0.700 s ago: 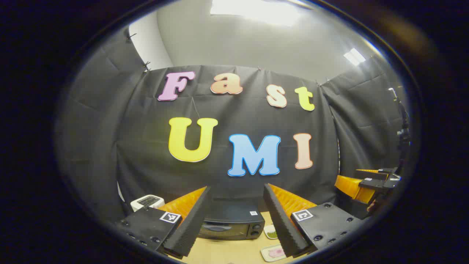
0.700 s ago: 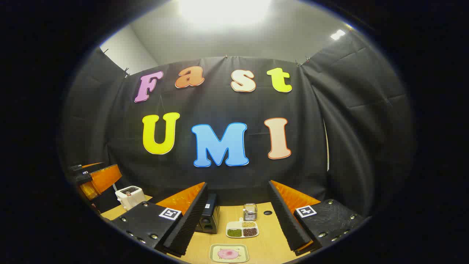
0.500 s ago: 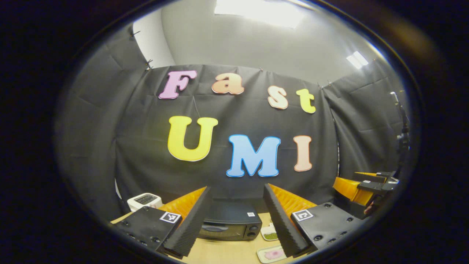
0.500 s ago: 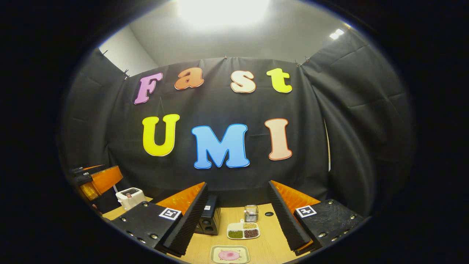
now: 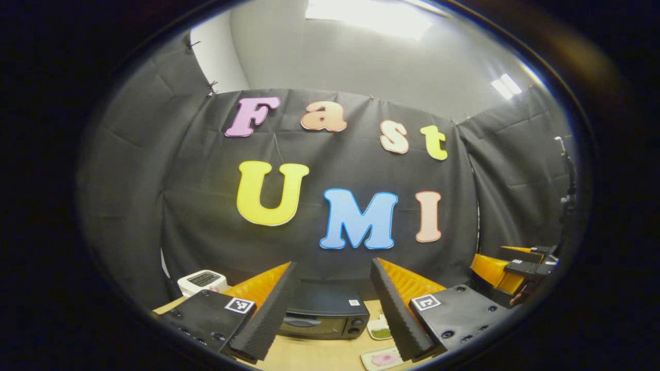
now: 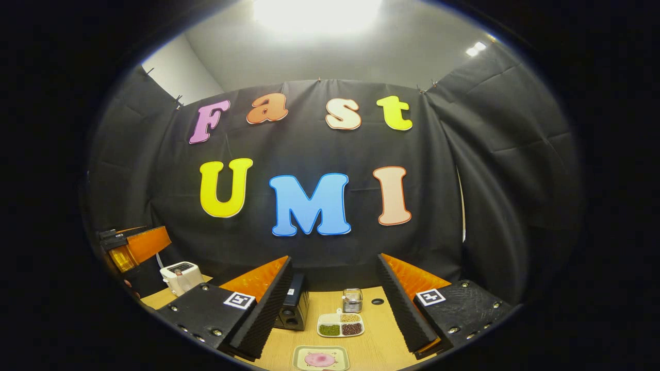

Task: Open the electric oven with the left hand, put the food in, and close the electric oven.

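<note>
On wooden table (image 6: 374, 342), closed electric oven (image 5: 325, 319), plated food (image 6: 320, 358), left gripper (image 5: 330, 309) open

The black electric oven (image 5: 325, 319) is sitting on the wooden table, its door shut. At its four o'clock in the left gripper view, the pink food (image 6: 319, 359) is lying flat on a pale square plate (image 6: 301, 353).

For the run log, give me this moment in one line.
left gripper: open, empty | right gripper: open, empty | electric oven: shut | food plate: on table
</note>
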Demonstrator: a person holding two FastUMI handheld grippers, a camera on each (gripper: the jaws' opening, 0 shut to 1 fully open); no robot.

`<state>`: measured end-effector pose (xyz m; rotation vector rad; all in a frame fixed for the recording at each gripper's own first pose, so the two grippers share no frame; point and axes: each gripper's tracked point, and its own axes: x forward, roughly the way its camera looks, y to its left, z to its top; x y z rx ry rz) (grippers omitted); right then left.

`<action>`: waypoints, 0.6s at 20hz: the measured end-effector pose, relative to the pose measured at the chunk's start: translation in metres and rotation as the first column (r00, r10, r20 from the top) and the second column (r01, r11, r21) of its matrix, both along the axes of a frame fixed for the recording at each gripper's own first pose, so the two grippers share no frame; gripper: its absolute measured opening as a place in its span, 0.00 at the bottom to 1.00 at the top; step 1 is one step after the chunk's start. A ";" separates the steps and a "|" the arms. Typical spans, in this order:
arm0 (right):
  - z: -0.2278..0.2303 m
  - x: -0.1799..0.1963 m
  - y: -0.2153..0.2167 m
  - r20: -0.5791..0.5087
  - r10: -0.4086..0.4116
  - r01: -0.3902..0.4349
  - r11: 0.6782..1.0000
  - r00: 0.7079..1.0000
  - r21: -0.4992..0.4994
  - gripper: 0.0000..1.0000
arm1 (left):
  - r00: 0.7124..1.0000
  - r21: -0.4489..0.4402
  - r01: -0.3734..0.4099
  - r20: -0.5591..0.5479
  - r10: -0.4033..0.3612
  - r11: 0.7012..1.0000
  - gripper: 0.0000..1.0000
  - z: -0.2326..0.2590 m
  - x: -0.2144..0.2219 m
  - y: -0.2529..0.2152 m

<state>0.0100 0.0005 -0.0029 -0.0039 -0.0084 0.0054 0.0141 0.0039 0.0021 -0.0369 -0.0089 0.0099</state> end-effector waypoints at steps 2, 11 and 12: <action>-0.002 0.001 0.000 0.000 0.002 -0.002 1.000 1.000 -0.004 0.98 | 1.000 -0.006 0.012 -0.004 -0.012 1.000 0.96 -0.004 0.005 -0.003; -0.032 0.000 -0.008 -0.075 -0.036 0.036 0.999 0.997 -0.006 0.98 | 0.984 -0.014 0.035 -0.173 -0.037 0.999 0.99 -0.090 0.062 0.017; -0.036 0.000 -0.011 -0.084 -0.043 0.042 0.999 0.996 -0.010 0.98 | 0.979 -0.017 0.038 -0.201 -0.040 0.999 0.99 -0.104 0.072 0.020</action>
